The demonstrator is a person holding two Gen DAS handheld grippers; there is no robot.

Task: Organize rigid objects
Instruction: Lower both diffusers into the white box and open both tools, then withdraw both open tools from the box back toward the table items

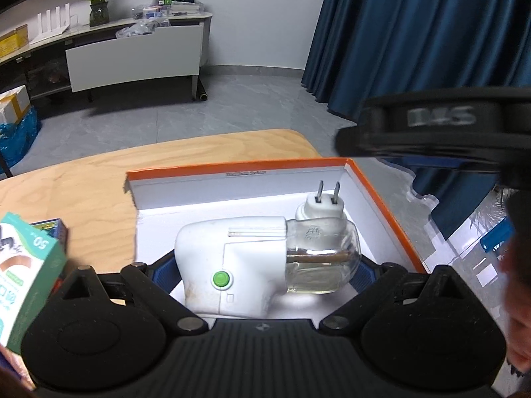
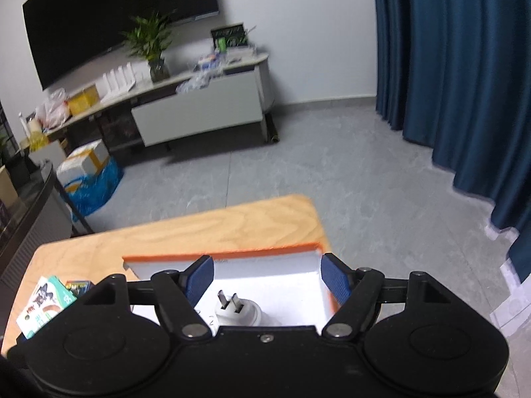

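Note:
A white plug-in mosquito repeller (image 1: 232, 265) with a green button and a clear liquid bottle (image 1: 325, 258) lies inside a white box with orange rim (image 1: 381, 192) on the wooden table (image 1: 83, 192). My left gripper (image 1: 265, 272) sits over the box with its blue pads on either side of the repeller, jaws wide; contact cannot be told. My right gripper (image 2: 267, 278) is open and empty above the same box (image 2: 232, 252); the repeller's plug (image 2: 232, 305) shows between its fingers. The right gripper's body crosses the left wrist view (image 1: 431, 132) at upper right.
A green and white carton (image 1: 23, 272) stands at the table's left, also in the right wrist view (image 2: 43, 305), with a small blue box (image 1: 53, 229) behind it. A cabinet (image 2: 199, 112) and blue curtains (image 2: 464, 66) stand beyond the table.

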